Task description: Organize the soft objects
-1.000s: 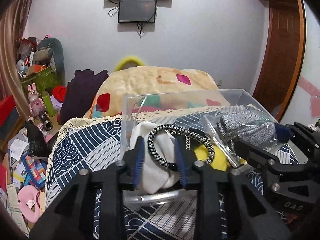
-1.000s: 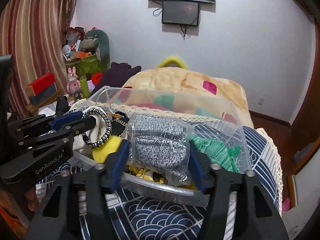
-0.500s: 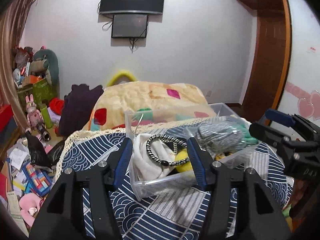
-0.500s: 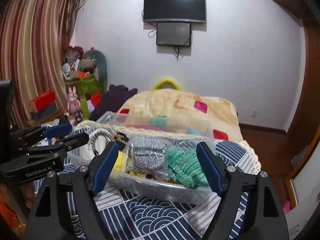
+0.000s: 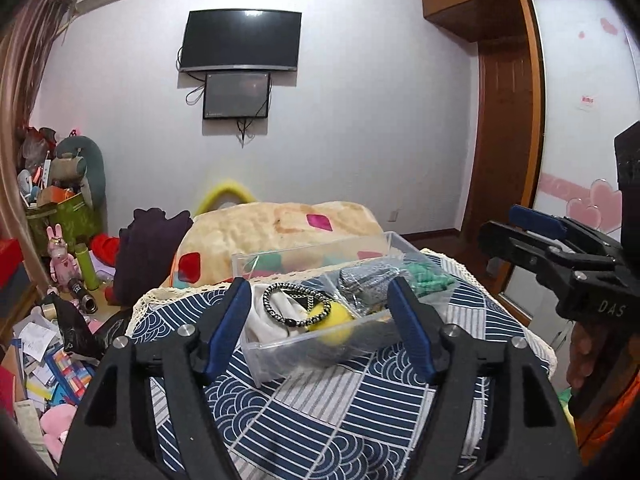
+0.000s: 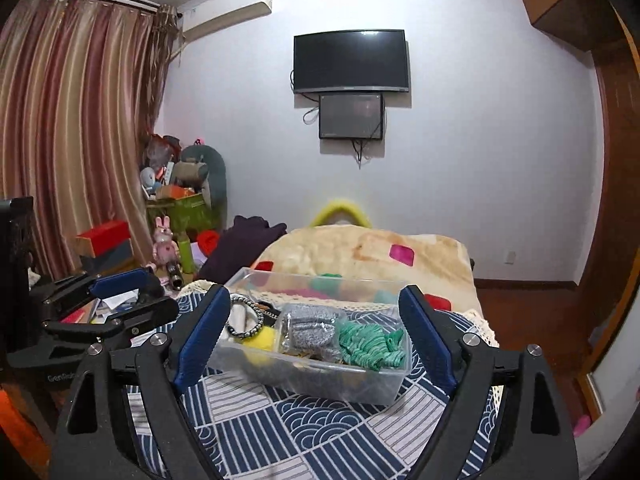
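A clear plastic bin stands on a blue patterned cloth. It holds a white cloth, a black-and-white braided band, a yellow soft ball, a bagged grey knit item and a green knit item. My left gripper is open and empty, held back from the bin. My right gripper is open and empty, also back from the bin. Each gripper shows in the other's view: the right, the left.
The cloth covers a table with a lace edge. Behind it lies a beige blanket and a dark purple garment. Toys, boxes and papers clutter the floor at left. Wooden wardrobe at right.
Both grippers have opened wide and pulled back and up from the bin. The right let go of the bagged grey knit item, which now lies in the bin.
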A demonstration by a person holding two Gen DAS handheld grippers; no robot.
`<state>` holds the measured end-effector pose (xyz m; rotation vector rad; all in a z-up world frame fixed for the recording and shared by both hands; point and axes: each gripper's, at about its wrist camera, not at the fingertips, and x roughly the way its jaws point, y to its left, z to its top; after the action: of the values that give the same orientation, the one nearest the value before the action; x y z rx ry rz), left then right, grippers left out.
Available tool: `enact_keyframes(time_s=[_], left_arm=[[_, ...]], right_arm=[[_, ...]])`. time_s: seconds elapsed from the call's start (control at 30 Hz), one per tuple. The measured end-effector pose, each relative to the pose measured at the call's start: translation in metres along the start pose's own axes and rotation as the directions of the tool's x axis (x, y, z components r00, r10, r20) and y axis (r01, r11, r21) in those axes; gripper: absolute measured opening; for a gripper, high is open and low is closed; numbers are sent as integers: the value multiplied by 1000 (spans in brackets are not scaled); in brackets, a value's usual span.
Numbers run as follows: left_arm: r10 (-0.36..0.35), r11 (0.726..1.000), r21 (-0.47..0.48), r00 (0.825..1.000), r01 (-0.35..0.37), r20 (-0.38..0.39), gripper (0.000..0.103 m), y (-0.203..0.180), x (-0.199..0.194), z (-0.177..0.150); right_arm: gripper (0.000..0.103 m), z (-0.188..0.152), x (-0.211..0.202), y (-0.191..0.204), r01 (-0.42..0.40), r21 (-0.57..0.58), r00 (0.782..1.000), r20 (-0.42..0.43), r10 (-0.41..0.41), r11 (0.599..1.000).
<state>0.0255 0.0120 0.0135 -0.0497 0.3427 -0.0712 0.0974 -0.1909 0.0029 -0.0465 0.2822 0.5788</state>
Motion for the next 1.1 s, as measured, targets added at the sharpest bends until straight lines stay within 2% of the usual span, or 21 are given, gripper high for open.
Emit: enact_keyframes(time_s=[0.1, 0.17, 0.23, 0.53, 1.1], left_arm=[[-11, 1000, -15, 1000, 12, 14, 77, -1, -7, -1], [-16, 1000, -21, 1000, 17, 26, 82, -2, -12, -4], [-10, 1000, -22, 999, 11, 39, 86, -4, -17, -6], [-9, 999, -38, 998, 12, 68, 96, -5, -25, -12], [4, 999, -45, 997, 0, 76, 101, -5, -25, -14]], right_arm=[[89, -5, -6, 2, -1, 3, 1000, 10, 1, 1000], [97, -9, -12, 2, 0, 15, 1000, 24, 0, 1000], [100, -13, -17, 2, 2, 21, 999, 36, -3, 1000], [101, -20, -18, 5, 18, 15, 999, 50, -18, 1000], [102, -25, -21, 7, 9, 20, 998, 55, -10, 1000]])
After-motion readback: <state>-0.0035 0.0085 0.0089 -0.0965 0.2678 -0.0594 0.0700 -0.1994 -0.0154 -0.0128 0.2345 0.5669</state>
